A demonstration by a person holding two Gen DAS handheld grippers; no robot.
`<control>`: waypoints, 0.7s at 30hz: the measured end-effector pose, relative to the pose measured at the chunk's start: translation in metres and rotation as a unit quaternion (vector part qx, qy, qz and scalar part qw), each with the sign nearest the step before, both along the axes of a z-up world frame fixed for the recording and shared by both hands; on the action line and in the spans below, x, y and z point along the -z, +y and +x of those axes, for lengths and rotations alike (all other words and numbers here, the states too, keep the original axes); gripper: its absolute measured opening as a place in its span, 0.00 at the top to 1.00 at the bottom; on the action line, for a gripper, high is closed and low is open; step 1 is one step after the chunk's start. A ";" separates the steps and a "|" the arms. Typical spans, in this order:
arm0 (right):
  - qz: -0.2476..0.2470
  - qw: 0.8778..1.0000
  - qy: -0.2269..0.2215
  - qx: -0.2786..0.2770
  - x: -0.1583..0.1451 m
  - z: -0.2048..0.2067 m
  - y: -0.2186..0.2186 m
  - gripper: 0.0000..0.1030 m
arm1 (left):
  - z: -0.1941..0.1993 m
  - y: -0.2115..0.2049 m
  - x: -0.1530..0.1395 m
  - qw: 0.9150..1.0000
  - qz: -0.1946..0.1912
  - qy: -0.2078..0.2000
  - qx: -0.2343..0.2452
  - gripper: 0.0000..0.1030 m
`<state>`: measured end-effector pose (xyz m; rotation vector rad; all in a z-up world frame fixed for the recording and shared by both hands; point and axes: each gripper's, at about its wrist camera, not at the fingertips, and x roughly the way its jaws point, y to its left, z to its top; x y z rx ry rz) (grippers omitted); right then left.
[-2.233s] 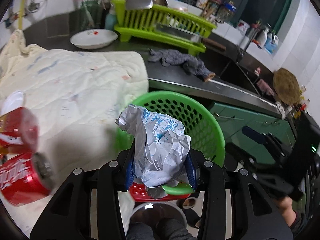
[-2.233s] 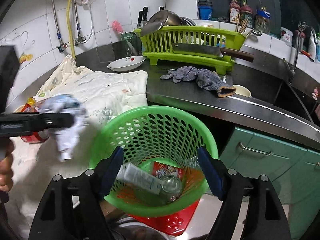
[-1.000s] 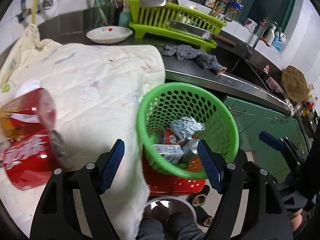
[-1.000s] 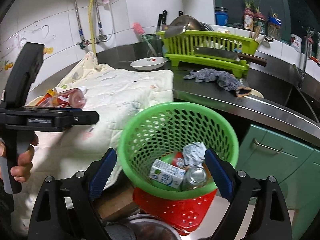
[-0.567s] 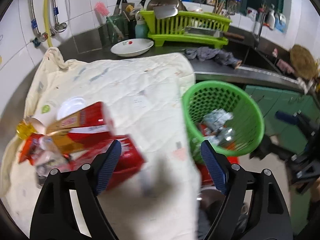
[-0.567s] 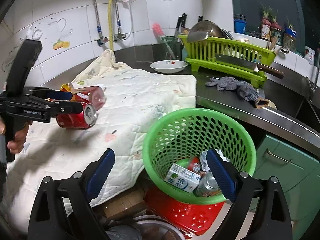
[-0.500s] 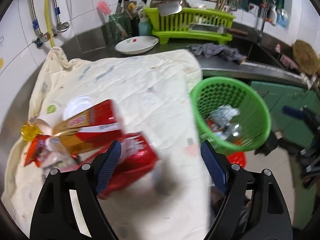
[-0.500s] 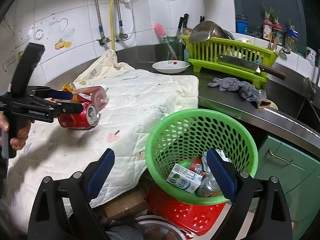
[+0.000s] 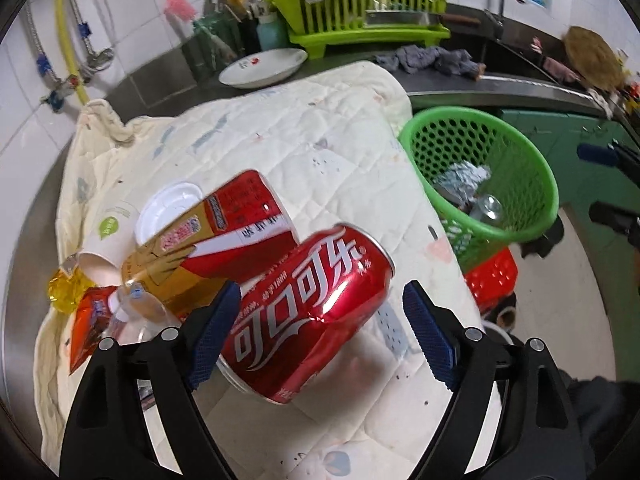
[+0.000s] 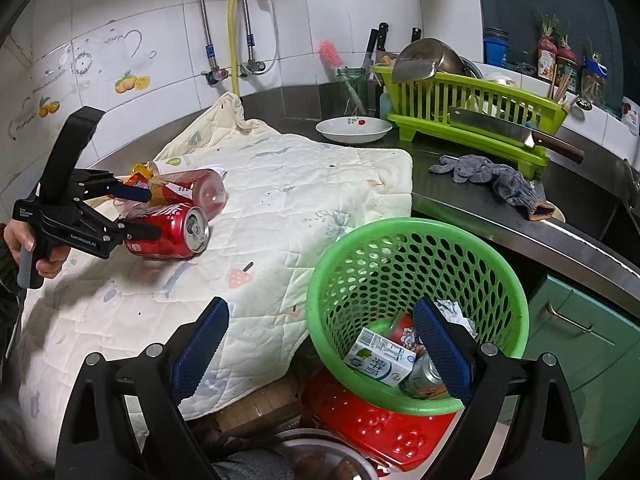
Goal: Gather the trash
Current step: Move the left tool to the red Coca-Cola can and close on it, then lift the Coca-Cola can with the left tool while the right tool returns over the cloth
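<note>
A red cola can (image 9: 312, 308) lies on its side on the cream quilt (image 9: 304, 140). My left gripper (image 9: 320, 336) is open and straddles it; the left pad is at the can's side, the right pad stands apart. The right wrist view shows the same gripper (image 10: 144, 212) at the can (image 10: 168, 232), held by a hand. Behind the can lie a red-and-gold cup (image 9: 224, 232), a white paper cup (image 9: 108, 236), a clear bottle (image 9: 136, 312) and a red wrapper (image 9: 88, 328). My right gripper (image 10: 320, 352) is open over the near rim of the green basket (image 10: 400, 236), which holds a milk carton (image 10: 380, 362), crumpled paper and cans.
A white plate (image 10: 354, 128), a green dish rack (image 10: 472, 100) with a cleaver (image 10: 500, 128), and a grey rag (image 10: 492, 176) sit on the steel counter behind. A red perforated stool (image 10: 384, 432) stands under the basket. Green cabinets are at the right.
My left gripper let the crumpled paper fall into the basket, then swung left over the quilt to the trash pile and now straddles the cola can. The right gripper drifted slightly.
</note>
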<state>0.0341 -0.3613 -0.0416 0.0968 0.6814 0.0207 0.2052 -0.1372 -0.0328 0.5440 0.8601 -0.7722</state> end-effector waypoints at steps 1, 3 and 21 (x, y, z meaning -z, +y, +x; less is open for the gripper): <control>-0.001 1.000 0.001 -0.001 0.000 0.001 0.001 0.12 | 0.002 0.000 0.003 1.000 0.004 0.003 0.003 0.20; -0.002 1.000 0.002 -0.002 0.000 0.002 0.003 0.12 | 0.005 0.001 0.007 1.000 0.012 0.004 0.001 0.20; -0.008 1.000 0.018 -0.024 0.010 0.018 0.020 0.12 | 0.026 -0.005 0.035 0.999 0.046 0.021 0.012 0.15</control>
